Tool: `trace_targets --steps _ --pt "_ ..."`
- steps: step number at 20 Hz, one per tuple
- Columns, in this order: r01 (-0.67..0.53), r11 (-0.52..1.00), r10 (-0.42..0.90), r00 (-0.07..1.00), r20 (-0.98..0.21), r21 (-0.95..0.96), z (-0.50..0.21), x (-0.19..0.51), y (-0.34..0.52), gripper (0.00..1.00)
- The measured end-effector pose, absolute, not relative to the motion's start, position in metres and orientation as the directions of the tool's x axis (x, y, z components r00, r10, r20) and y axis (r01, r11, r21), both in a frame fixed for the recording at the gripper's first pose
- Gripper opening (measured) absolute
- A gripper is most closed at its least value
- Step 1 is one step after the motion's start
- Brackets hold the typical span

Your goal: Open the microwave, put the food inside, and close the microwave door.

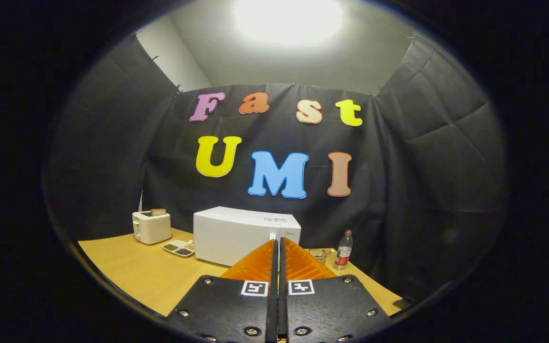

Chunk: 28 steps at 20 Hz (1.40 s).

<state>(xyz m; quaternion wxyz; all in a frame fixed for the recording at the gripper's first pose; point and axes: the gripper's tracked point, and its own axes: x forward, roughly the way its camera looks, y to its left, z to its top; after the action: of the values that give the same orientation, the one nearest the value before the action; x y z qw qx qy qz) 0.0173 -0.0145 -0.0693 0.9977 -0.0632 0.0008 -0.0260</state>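
Note:
A white microwave [236, 233] stands on the wooden table [131, 267] with its door closed, just beyond my fingertips. My gripper [278, 243] is held above the table's near side, its two orange fingers [255, 267] pressed together with nothing between them. The fingertips overlap the microwave's right front corner in the view. A small white tray with food portions [179, 248] lies on the table just left of the microwave.
A white toaster [151, 226] with a slice of bread in it stands at the table's far left. Right of the microwave are a glass [320, 255] and a plastic bottle [343, 250] with a red label. Black cloth walls surround the table.

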Motion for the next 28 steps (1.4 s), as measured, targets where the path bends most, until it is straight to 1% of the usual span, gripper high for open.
trace_targets --steps 3,9,10,11,12,17,18,19,20,23,25,27,28 --pt "0.031 0.997 -0.032 0.999 -0.006 -0.072 -0.069 0.016 -0.014 0.01" --pt "0.032 0.997 -0.032 0.999 -0.005 -0.070 -0.069 0.013 -0.013 0.01" --pt "0.023 0.998 -0.024 1.000 -0.008 -0.061 -0.070 0.011 -0.010 0.04" --pt "0.012 0.998 -0.013 1.000 -0.009 -0.055 -0.069 0.012 -0.008 0.17" --pt "0.013 0.999 -0.013 1.000 -0.004 -0.044 -0.067 0.012 -0.009 0.36" --pt "0.021 1.000 -0.020 1.000 0.020 -0.022 -0.063 0.012 -0.013 0.36" --pt "0.045 0.999 -0.044 0.999 0.019 -0.024 -0.061 0.010 -0.019 0.35" --pt "0.042 0.999 -0.041 0.999 0.027 -0.021 -0.058 0.012 -0.020 0.20" --pt "0.036 0.999 -0.035 0.999 0.033 -0.017 -0.057 0.010 -0.019 0.08" --pt "0.038 0.999 -0.038 0.998 0.052 0.003 -0.048 0.004 -0.022 0.08" --pt "0.043 0.999 -0.045 0.997 0.070 0.030 -0.043 -0.002 -0.020 0.53" --pt "0.010 0.999 -0.013 0.998 0.068 0.042 -0.043 -0.006 -0.014 0.99" --pt "-0.002 0.999 -0.001 0.998 0.062 0.052 -0.042 -0.008 -0.012 0.99"
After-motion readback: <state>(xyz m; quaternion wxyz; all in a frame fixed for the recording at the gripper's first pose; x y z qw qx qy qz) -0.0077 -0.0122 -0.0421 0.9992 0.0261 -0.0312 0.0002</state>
